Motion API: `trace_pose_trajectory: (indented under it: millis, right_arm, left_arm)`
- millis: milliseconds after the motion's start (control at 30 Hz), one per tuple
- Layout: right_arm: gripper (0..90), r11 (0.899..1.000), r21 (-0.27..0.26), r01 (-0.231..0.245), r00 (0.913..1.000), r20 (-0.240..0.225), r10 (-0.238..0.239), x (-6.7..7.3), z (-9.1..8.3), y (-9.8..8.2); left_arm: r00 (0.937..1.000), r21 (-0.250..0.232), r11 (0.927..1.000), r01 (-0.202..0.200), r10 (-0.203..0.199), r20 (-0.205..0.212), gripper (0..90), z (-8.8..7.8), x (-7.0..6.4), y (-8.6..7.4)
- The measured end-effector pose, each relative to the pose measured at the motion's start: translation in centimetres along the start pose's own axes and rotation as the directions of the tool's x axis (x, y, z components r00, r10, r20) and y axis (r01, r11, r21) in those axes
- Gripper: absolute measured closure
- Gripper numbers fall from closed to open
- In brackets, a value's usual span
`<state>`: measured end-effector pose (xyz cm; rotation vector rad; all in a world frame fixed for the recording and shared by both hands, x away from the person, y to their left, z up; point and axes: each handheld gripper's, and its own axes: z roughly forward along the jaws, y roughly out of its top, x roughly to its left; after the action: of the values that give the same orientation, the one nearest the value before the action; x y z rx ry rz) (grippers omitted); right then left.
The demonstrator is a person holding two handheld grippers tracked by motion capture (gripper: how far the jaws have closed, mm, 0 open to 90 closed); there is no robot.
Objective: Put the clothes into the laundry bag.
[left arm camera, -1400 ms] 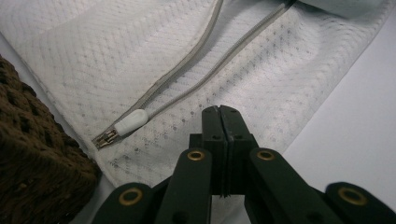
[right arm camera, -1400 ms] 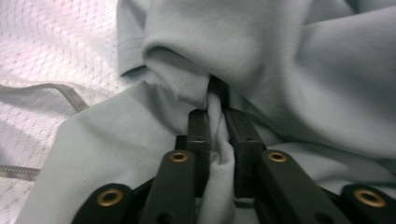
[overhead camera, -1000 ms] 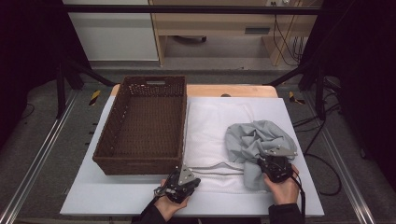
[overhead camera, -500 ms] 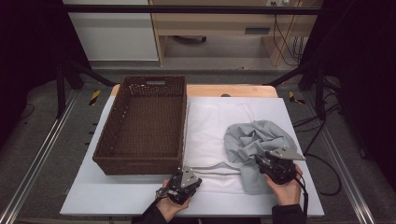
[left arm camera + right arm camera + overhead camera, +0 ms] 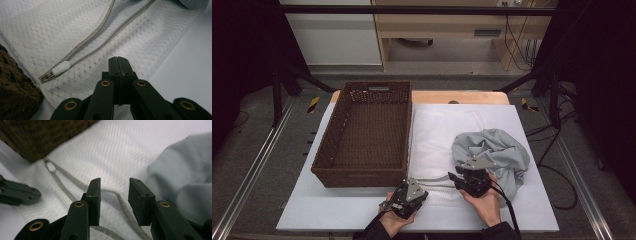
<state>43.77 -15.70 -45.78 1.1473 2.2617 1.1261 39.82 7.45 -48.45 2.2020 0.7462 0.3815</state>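
- The left gripper (image 5: 117,61) has its two black jaws pressed flat together near the hem of the white mesh zippered laundry bag (image 5: 437,135), low at the bag's near edge; a thin fold of mesh may be caught between the pads, but I cannot tell for certain.
- The right gripper (image 5: 114,186) has its jaws apart with nothing between them; they have just been closing a little. It hovers over the zipper track (image 5: 62,185), between the left gripper and the crumpled pale grey cloth garment (image 5: 497,152).
- The garment lies bunched on top of the bag's right half, outside it, touching the right gripper's far side in the high view.
- The bag lies flat on the white table board (image 5: 337,212), just right of the dark brown woven rectangular basket (image 5: 362,172), which holds nothing.
- The zipper is open along most of its length, and its white pull tab (image 5: 60,68) sits at the end nearest the basket.
- Judged done: the bag is unzipped and one side of its mouth is pinned.
- Judged left: lift the other lip of the opening, feed the garment inside, close the zipper, and probably move the bag into the basket.
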Motion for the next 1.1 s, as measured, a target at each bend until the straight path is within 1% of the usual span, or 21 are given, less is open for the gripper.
trace_pose_trajectory:
  millis: [67, 133, 167, 233, 267, 300, 333, 400, 467, 533, 600, 633, 700, 767, 800, 833, 867, 900, 967, 1033, 1100]
  right_arm:
    - [63.9, 0.999, 0.038, 0.006, 0.9999, 0.012, -0.007, 0.0, 0.9, -0.5]
    - [65.2, 0.998, 0.062, 0.009, 0.9994, 0.031, -0.011, -0.1, 1.4, -0.9]
    - [66.2, 0.996, 0.082, 0.018, 0.9987, 0.047, -0.022, -0.2, 1.5, -1.0]
    - [68.4, 0.995, 0.092, 0.026, 0.9974, 0.064, -0.032, -0.3, 1.6, -1.1]
    - [69.5, 0.995, 0.100, 0.028, 0.9973, 0.065, -0.035, -0.3, 1.7, -1.1]
    - [73.6, 0.993, 0.112, 0.040, 0.9958, 0.077, -0.049, -0.2, 2.0, -1.2]
    - [73.6, 0.993, 0.112, 0.040, 0.9958, 0.077, -0.049, -0.2, 2.0, -1.2]
    - [76.5, 0.993, 0.112, 0.047, 0.9944, 0.089, -0.057, -0.1, 2.0, -1.2]
    - [82.9, 0.992, 0.116, 0.039, 0.9941, 0.097, -0.050, -0.1, 2.0, -1.1]
    - [88.4, 0.991, 0.125, 0.044, 0.9921, 0.111, -0.058, -0.2, 2.0, -1.1]
    - [89.0, 0.991, 0.128, 0.026, 0.9936, 0.105, -0.040, -0.3, 1.9, -1.0]
    - [89.1, 0.992, 0.126, 0.018, 0.9944, 0.101, -0.031, -0.4, 1.8, -0.9]
    - [89.1, 0.994, 0.106, 0.007, 0.9952, 0.096, -0.017, -0.4, 1.5, -0.8]
    - [89.0, 0.997, 0.071, 0.006, 0.9962, 0.087, -0.012, -0.5, 1.0, -0.6]
    - [88.9, 0.999, 0.054, -0.003, 0.9969, 0.078, -0.001, -0.5, 0.7, -0.6]
    - [88.9, 0.999, 0.033, 0.002, 0.9972, 0.075, -0.004, -0.6, 0.5, -0.5]
    - [88.9, 1.000, 0.011, -0.008, 0.9976, 0.069, 0.008, -0.7, 0.2, -0.4]
    - [88.8, 1.000, 0.001, -0.009, 0.9976, 0.069, 0.009, -0.7, 0.0, -0.3]
    - [88.9, 1.000, -0.013, -0.005, 0.9978, 0.067, 0.006, -0.8, -0.5, -0.2]
    - [89.0, 0.999, -0.046, -0.002, 0.9980, 0.063, 0.005, -0.8, -1.0, -0.1]
    - [88.9, 0.998, -0.055, 0.004, 0.9981, 0.062, -0.001, -0.8, -1.2, 0.0]
  left_arm:
    - [1.0000, 0.001, 1.0000, -0.002, 0.002, -0.002, 89.8, 0.0, 0.0, 0.0]
    - [1.0000, 0.001, 1.0000, -0.002, 0.002, -0.002, 89.7, 0.0, 0.0, 0.0]
    - [1.0000, 0.001, 1.0000, -0.002, 0.002, -0.002, 89.8, 0.0, 0.0, 0.0]
    - [1.0000, 0.001, 1.0000, 0.000, 0.000, 0.002, 89.7, 0.0, 0.0, 0.0]
    - [1.0000, 0.002, 1.0000, 0.000, 0.000, 0.001, 89.7, 0.0, 0.0, 0.0]
    - [1.0000, 0.003, 1.0000, -0.002, 0.002, 0.000, 89.6, 0.0, 0.0, 0.0]
    - [1.0000, 0.004, 1.0000, -0.003, 0.003, -0.002, 89.5, 0.0, 0.0, 0.1]
    - [1.0000, 0.006, 1.0000, -0.004, 0.004, -0.001, 89.2, 0.0, 0.0, 0.1]
    - [1.0000, 0.010, 0.9999, 0.000, 0.000, 0.002, 87.9, 0.0, 0.0, 0.2]
    - [1.0000, 0.019, 0.9998, -0.002, 0.002, -0.005, 85.6, 0.0, 0.0, 0.4]
    - [1.0000, 0.010, 0.9999, 0.001, -0.001, 0.000, 82.7, 0.0, 0.2, 0.7]
    - [1.0000, 0.000, 1.0000, 0.001, -0.001, -0.002, 81.2, -0.1, 0.2, 0.9]
    - [0.9998, -0.020, 0.9997, -0.013, 0.012, -0.017, 77.9, -0.4, 0.3, 1.5]
    - [0.9990, -0.042, 0.9986, -0.031, 0.029, -0.034, 74.7, -0.8, 0.3, 2.3]
    - [0.9985, -0.057, 0.9977, -0.038, 0.035, -0.042, 73.2, -0.7, 0.4, 2.7]
    - [0.9975, -0.058, 0.9971, -0.049, 0.046, -0.054, 71.3, -0.6, 0.5, 3.3]
    - [0.9970, -0.060, 0.9968, -0.052, 0.048, -0.061, 69.4, -0.5, 0.6, 3.7]
    - [0.9973, -0.066, 0.9966, -0.050, 0.046, -0.058, 67.5, -0.2, 0.8, 4.1]
    - [0.9990, -0.060, 0.9977, -0.030, 0.028, -0.035, 62.2, 0.5, 1.0, 5.0]
    - [0.9983, -0.064, 0.9972, -0.038, 0.035, -0.047, 59.4, 1.4, 1.1, 5.7]
    - [0.9975, -0.053, 0.9979, -0.037, 0.034, -0.062, 59.4, 2.4, 1.2, 6.2]
